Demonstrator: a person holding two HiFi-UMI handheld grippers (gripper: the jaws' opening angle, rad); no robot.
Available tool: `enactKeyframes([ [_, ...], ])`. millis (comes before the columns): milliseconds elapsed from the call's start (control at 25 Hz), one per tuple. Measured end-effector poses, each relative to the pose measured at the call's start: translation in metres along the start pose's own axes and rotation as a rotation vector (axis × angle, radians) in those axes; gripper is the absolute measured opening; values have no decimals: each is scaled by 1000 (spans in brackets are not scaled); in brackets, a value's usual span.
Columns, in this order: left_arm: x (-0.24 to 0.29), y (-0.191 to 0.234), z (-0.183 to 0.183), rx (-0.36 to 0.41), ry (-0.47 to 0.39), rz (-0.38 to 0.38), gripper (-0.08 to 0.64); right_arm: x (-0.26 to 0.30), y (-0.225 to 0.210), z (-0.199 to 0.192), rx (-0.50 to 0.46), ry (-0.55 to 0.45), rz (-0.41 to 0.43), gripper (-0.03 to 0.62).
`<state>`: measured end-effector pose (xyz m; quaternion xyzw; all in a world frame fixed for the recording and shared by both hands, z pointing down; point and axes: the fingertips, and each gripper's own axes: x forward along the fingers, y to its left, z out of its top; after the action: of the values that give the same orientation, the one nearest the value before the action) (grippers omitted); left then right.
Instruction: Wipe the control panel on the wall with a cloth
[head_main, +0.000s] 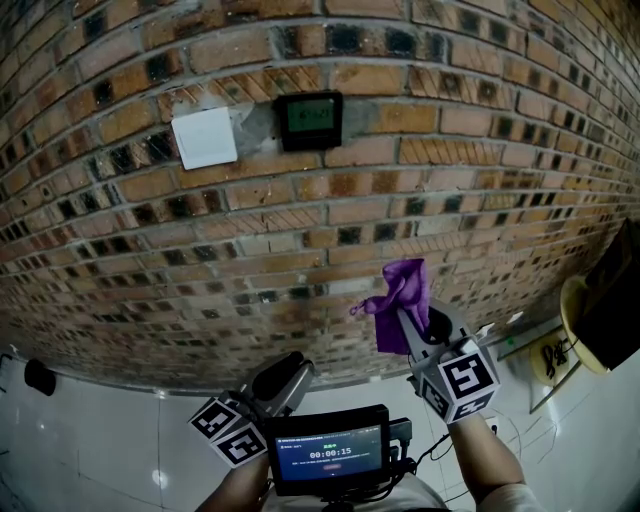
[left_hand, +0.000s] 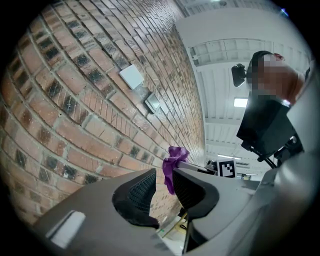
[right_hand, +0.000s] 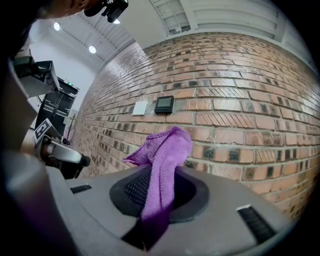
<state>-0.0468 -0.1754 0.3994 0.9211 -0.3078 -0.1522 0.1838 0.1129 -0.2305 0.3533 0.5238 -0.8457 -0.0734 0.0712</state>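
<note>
The control panel (head_main: 310, 120), a small black box with a dark green screen, is set high in the brick wall; it also shows as the panel (right_hand: 164, 104) and the panel (left_hand: 153, 103). A purple cloth (head_main: 400, 300) sticks up from my right gripper (head_main: 412, 330), which is shut on it well below the panel and clear of the wall. Seen along the jaws, the cloth (right_hand: 162, 160) hangs down between them in the right gripper (right_hand: 162, 172). My left gripper (head_main: 290, 375) is low and to the left; its jaws (left_hand: 164, 177) stand slightly apart and hold nothing.
A white switch plate (head_main: 204, 138) sits just left of the panel. A small monitor (head_main: 330, 450) with a timer is at my chest. A yellow and black object (head_main: 590, 310) stands at the right by the wall. A dark object (head_main: 40, 377) lies on the white floor at left.
</note>
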Motion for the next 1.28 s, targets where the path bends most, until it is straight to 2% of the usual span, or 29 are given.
enactKeyframes([
  [1280,0,3,0,-5,0,-1,95,-7,26,-18,-13,34,68,80],
])
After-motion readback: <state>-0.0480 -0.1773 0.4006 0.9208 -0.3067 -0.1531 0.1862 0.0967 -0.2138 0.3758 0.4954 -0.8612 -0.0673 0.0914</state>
